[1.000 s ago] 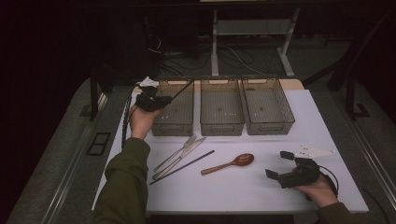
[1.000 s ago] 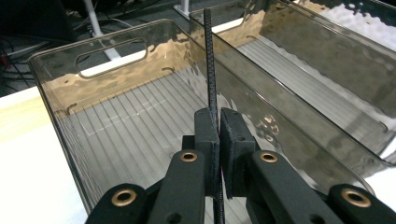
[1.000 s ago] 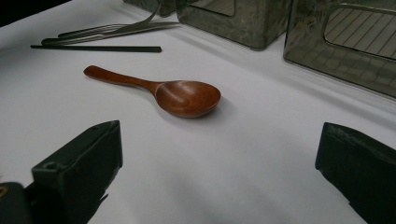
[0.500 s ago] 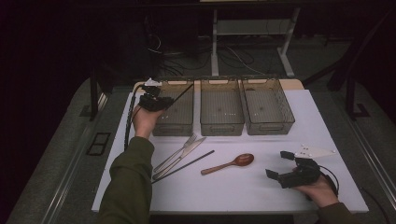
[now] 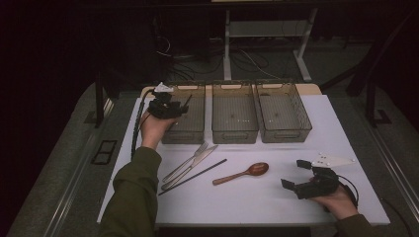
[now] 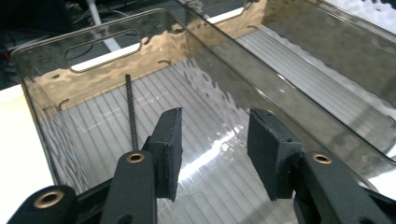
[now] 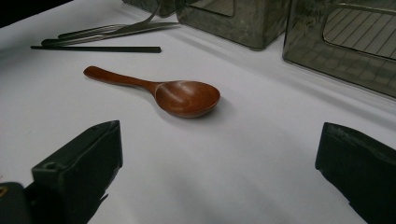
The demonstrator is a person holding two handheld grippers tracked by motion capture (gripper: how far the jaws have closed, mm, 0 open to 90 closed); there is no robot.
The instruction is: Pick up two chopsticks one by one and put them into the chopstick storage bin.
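over the left bin (image 5: 185, 116) our left gripper (image 6: 212, 149) has just been opening its fingers, now partly apart with nothing between them. the black chopstick (image 6: 131, 112) lies inside that bin, leaning along its near wall. our right gripper (image 5: 302, 178) rests low over the white surface (image 5: 257, 202), fingers wide, facing the wooden spoon (image 7: 163, 91).

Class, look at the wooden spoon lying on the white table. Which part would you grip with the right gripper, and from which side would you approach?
Grip the wooden spoon by its handle, coming down from above with the jaws across it. It lies flat, bowl up, so the round bowl would likely slip, while the narrow, straight handle fits between the jaws. The right gripper sits open to the spoon's right, with bare table between.
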